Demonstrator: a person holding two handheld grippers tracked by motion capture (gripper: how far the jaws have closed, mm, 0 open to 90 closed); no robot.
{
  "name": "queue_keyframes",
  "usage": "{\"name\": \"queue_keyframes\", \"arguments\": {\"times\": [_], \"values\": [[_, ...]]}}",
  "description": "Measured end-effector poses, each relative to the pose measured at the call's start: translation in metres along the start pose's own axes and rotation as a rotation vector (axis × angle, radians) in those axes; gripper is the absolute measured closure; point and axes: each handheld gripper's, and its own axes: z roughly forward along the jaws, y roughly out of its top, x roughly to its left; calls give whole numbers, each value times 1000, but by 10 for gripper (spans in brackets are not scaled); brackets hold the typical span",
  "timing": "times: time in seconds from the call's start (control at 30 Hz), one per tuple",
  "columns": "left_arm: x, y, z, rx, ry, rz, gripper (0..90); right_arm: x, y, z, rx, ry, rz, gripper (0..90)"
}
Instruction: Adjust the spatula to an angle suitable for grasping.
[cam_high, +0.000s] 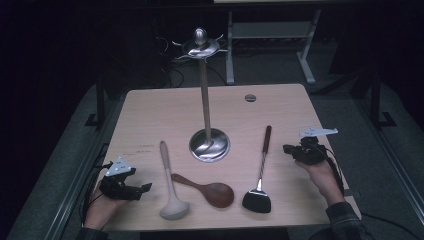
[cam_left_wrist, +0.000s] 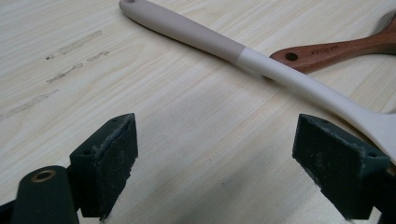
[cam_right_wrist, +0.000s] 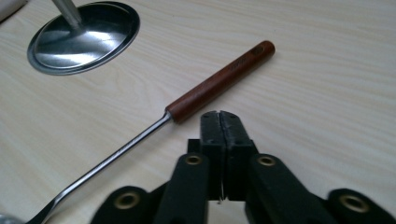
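Dark room; pale wood-grain bench (cam_high: 150, 107) lit from above, with grey desk legs on the floor beyond its far edge. Tall chrome utensil stand with a round mirror base and hooked top (cam_high: 208, 142) stands at centre bench, nothing hanging from it. Three utensils lie flat near the front edge. Beige silicone ladle with a two-tone handle (cam_high: 169, 186) lies left of centre, bowl nearest the person. Dark reddish wooden rice spoon (cam_high: 210, 191) lies beside it; in the left gripper view its handle end passes under the ladle's handle. Black-bladed spatula with a steel shank and red-brown wooden handle (cam_high: 262, 167) lies right of centre, blade near, handle pointing far. Left gripper (cam_left_wrist: 215, 158) sits low at the near left corner, jaws spread wide, nothing between them, bare bench in the gap; the ladle's handle runs just past its right-hand pad. Right gripper (cam_right_wrist: 220, 122) is held at the right edge, pads pressed flat together and holding nothing; its tip sits just short of the spatula's wooden handle, close but not touching.
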Motion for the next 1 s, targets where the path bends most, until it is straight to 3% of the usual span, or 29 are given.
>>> {"name": "queue_keyframes", "arguments": {"times": [0.33,0.47,0.77,1.0], "values": [[0,-1,1,-3,-2,-5,138,-4,20,21,6,8,-15,900],[-1,-1,0,-3,-4,-9,138,-7,26,34,4,15,2,900],[0,-1,0,-1,-2,-2,138,-19,34,66,24,-26,31,900],[0,-1,-1,-3,-2,-5,138,-27,34,78,41,-40,39,900]]}}
